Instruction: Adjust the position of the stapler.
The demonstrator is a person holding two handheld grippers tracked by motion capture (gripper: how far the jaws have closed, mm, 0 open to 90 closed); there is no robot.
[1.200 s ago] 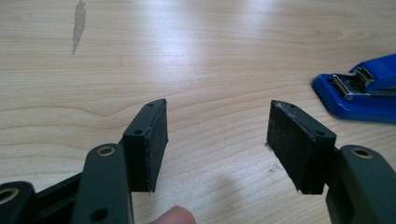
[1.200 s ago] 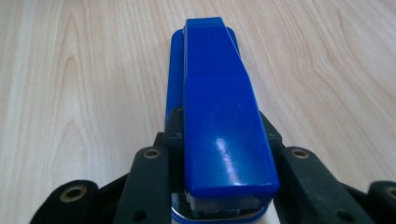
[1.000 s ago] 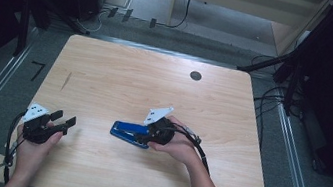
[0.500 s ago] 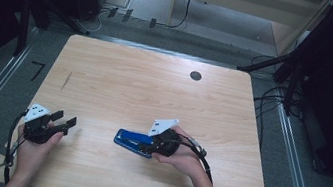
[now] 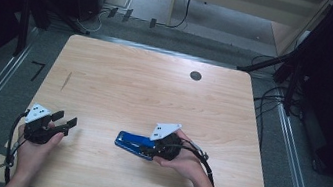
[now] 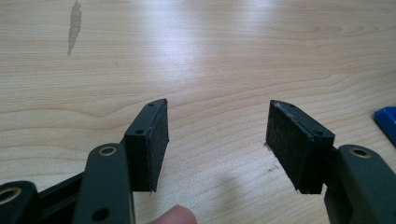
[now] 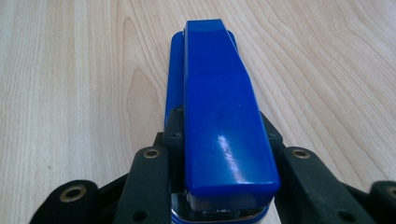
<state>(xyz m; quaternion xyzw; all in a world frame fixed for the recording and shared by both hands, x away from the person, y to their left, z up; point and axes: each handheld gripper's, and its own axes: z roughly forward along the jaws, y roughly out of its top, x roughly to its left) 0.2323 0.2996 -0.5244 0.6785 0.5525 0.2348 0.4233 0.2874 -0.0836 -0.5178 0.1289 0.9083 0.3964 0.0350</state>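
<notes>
We are gripping blue stapler in right tongs, pads clamped on its rear sides, stapler lying on bench, lower centre of high view. Left tongs idling, jaws apart, nothing between. Judging step: carrying or repositioning stapler; next calls for firm hold while lifting.

One blue stapler, two tongs: left, right; one table.

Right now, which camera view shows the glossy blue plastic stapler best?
The right gripper view: the glossy blue plastic stapler runs lengthwise up the frame, its near end clamped between the right gripper jaws. The high view shows it small, lying on the wooden table. The left gripper view catches only a blue corner.
</notes>
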